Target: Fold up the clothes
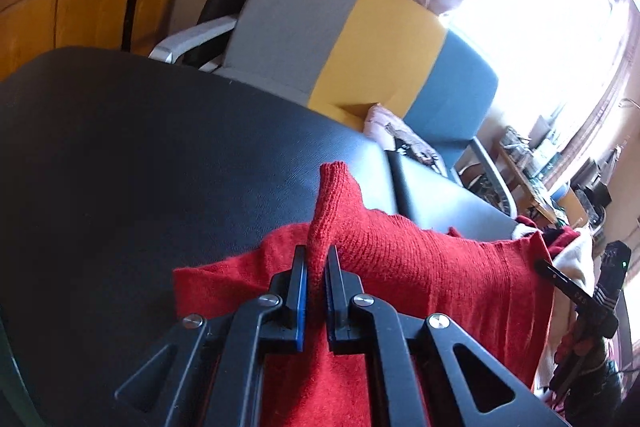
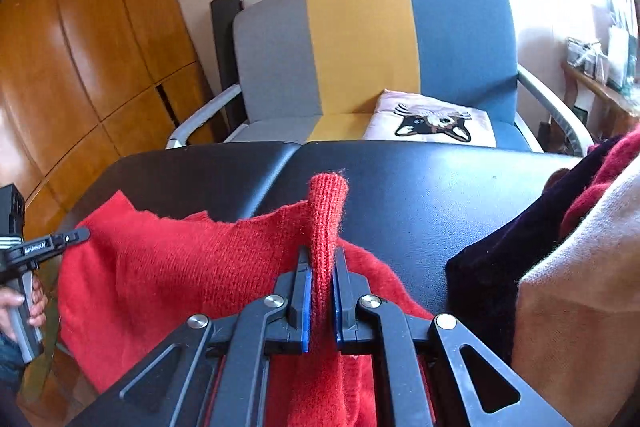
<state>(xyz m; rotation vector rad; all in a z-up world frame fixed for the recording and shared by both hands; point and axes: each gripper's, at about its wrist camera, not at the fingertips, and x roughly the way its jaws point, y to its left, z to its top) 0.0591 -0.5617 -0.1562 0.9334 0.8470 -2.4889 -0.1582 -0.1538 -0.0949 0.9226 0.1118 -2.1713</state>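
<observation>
Left gripper (image 1: 317, 259) and right gripper (image 2: 322, 259) each pinch the red sweater (image 2: 192, 267).

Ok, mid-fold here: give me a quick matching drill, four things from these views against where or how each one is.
Things:
1 left gripper
2 red sweater
3 cat cushion
4 pile of clothes

States:
A on the striped chair
B spread on the black table
C heaped at the table's right end
D shut on a knit fold

Pairs: 1-D, 2-B, 3-A, 4-C
</observation>
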